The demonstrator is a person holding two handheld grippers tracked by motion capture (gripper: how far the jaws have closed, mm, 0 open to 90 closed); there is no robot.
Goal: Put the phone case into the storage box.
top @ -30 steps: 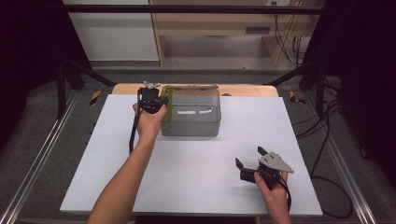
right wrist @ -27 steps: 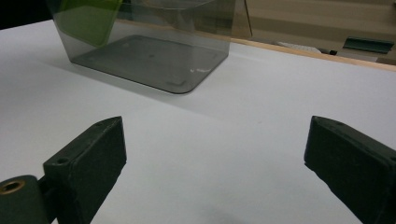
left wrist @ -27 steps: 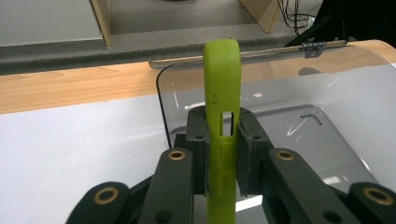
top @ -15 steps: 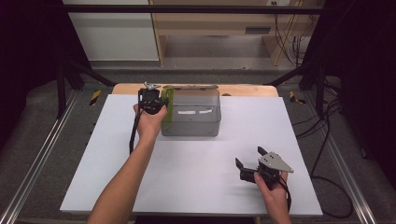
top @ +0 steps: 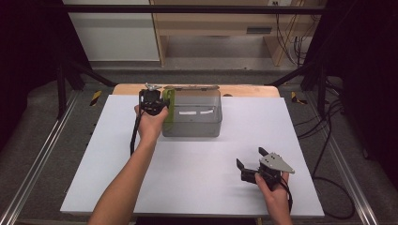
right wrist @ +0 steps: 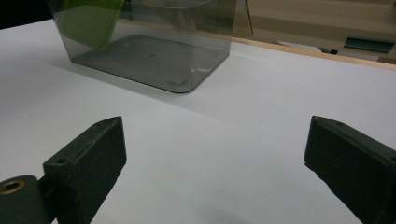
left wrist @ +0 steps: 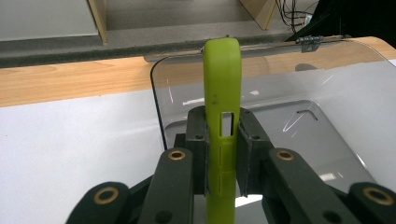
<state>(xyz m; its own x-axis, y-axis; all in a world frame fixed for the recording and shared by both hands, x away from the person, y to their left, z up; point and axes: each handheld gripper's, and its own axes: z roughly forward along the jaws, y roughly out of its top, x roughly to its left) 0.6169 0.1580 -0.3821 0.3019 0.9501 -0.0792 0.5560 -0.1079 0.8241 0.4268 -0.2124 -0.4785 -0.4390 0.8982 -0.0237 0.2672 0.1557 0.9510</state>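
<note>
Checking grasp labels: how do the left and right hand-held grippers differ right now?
The left hand-held gripper is shut on the green phone case; the right hand-held gripper is open with nothing between its jaws. The left is held at the left end of the clear box; the right sits low over the white tabletop, apart from the box. Both have black jaws.

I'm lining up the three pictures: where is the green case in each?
High view: green case upper centre-left, at the left end of the clear box, pinched by the left tool.
Left gripper view: centre, upright, edge-on between the jaws.
Right gripper view: top left corner, seen through the box wall.
Shared landmark: the clear box.
</note>
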